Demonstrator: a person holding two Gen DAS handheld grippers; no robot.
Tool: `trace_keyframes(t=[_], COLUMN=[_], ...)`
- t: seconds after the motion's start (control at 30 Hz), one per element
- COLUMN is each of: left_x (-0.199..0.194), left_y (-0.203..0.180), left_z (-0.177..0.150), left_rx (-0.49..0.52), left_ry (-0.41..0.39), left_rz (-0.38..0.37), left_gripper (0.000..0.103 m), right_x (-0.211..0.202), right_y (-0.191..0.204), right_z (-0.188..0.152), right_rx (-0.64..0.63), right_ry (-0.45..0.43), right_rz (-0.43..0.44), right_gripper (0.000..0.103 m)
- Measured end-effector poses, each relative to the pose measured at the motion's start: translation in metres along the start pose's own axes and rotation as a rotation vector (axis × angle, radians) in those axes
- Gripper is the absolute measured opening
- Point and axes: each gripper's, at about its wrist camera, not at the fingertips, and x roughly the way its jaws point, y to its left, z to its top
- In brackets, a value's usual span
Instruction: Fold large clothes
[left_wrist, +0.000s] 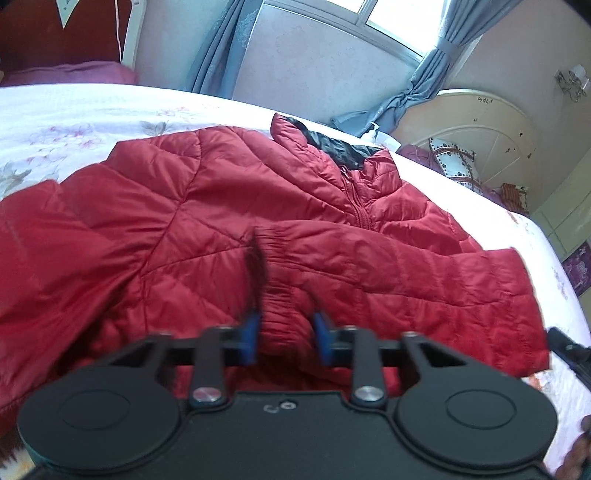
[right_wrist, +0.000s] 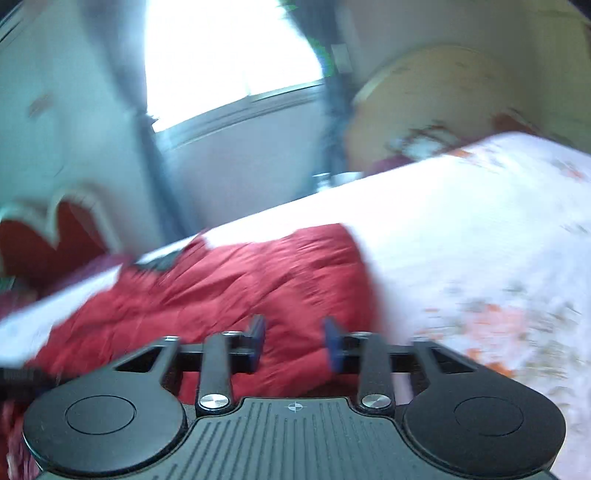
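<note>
A red quilted puffer jacket (left_wrist: 258, 206) with a black collar lining (left_wrist: 334, 146) lies spread on the white floral bed (left_wrist: 74, 114). A sleeve is folded across its front. My left gripper (left_wrist: 284, 332) is over the jacket's elastic sleeve cuff (left_wrist: 280, 295); the cuff fabric sits between the blue pads (left_wrist: 249, 334), which stand slightly apart. In the blurred right wrist view, my right gripper (right_wrist: 293, 343) is open and empty above the jacket's edge (right_wrist: 258, 273), with the bed sheet (right_wrist: 480, 240) to its right.
A red and white headboard (left_wrist: 74, 33) and a pink pillow (left_wrist: 74, 74) are at the far left. A window with blue curtains (left_wrist: 417, 88) is behind the bed. A cream round cabinet (left_wrist: 480, 125) with patterned cushions stands at the right.
</note>
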Motion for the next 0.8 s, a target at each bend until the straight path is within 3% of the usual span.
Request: trace_keyframes(t=[0.13,0.23,0.5,0.6,0.73,0.8], left_x=[-0.022,-0.041,-0.041,-0.036,-0.030,-0.032], left_y=[-0.002,0.014,0.030,0.033,0.038,0.035], left_z=[0.006,0.009,0.001,-0.006,-0.015,-0.014], left_rx=[0.023,0.010,-0.027,-0.037,-0.017,0.010], left_ry=[-0.114,-0.174,-0.164,-0.155,-0.133,-0.140], left_rz=[0.047,0.094,0.136,0.149,0.149,0.157], left_gripper=[0.018,0.018,0.018,0.017,0.017,0.023], right_x=[0.009,0.016,0.035,0.059,0.053,0.047], right_y=[-0.029,-0.039,-0.022,-0.019,-0.022,-0.029], right_z=[0.010,0.017,0.005,-0.007,0.003,0.012], right_rx=[0.074,0.087,-0.046,-0.128,-0.108,-0.075], right_ry=[0.012,0.029,0.132,0.219,0.180,0.126], right_rz=[-0.073,-0.055,0.026,-0.052,-0.027,-0.026], right_gripper=[0.013,0.013,0.013,0.012,0.013,0.013])
